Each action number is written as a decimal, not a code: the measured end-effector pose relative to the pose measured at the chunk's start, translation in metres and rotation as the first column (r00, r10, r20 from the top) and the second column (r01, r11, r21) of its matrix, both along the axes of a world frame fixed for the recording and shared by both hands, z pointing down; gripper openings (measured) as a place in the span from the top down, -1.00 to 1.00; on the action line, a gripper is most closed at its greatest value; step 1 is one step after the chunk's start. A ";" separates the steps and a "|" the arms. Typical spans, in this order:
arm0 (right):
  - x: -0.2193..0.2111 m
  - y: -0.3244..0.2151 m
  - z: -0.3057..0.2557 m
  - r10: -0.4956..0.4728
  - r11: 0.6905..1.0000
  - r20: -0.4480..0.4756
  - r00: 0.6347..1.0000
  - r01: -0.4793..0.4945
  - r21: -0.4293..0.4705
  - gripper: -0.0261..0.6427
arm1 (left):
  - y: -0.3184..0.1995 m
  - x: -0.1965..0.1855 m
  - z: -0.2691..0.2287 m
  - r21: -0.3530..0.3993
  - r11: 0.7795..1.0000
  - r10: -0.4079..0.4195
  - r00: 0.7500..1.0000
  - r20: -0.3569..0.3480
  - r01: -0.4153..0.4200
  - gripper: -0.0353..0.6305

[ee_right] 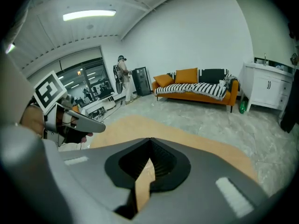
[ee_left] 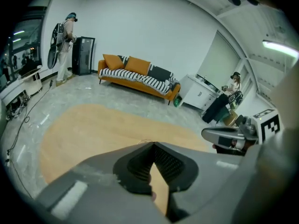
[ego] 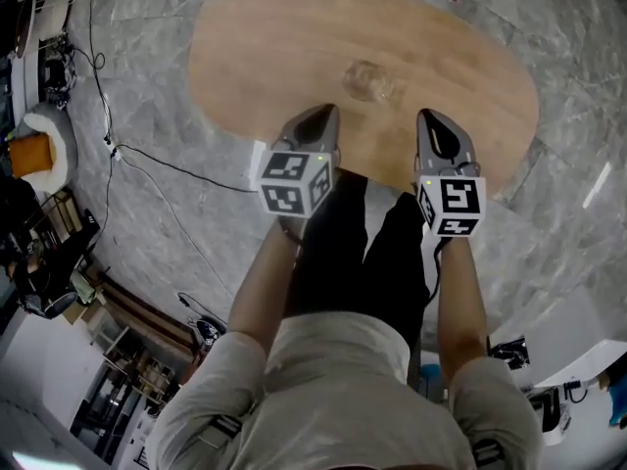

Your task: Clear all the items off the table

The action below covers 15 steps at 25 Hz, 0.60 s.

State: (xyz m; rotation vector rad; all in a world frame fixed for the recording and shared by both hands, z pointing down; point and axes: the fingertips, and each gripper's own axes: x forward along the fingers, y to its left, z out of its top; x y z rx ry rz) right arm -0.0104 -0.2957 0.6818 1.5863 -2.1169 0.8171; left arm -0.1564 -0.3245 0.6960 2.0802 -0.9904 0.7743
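Head view: clear glass-like item (ego: 368,80) sits mid-table (ego: 245,57), upper centre of frame, between and beyond both grippers. It looks roundish, no long axis. Left gripper (ego: 324,117) looks slightly nearer than right gripper (ego: 432,121).

Left gripper view: jaws together, empty. Item not clearly made out.

Right gripper view: jaws together, empty. Item unseen.
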 end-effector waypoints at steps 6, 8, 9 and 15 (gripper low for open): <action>-0.017 -0.002 0.049 -0.003 0.999 -0.017 1.000 0.002 -0.050 0.90 | -0.008 -0.006 0.037 -0.036 0.996 0.087 0.996 0.036 -0.086 0.83; -0.023 -0.002 0.062 0.001 0.998 -0.029 1.000 -0.003 -0.063 0.90 | -0.010 -0.008 0.048 -0.039 0.992 0.126 0.991 0.052 -0.124 0.83; -0.026 -0.003 0.069 0.008 0.998 -0.036 0.999 -0.011 -0.070 0.90 | -0.012 -0.010 0.054 -0.040 0.989 0.145 0.988 0.059 -0.143 0.83; -0.037 -0.001 0.105 0.024 0.990 -0.076 0.997 -0.034 -0.135 0.90 | -0.029 -0.016 0.074 -0.063 0.978 0.203 0.977 0.071 -0.198 0.83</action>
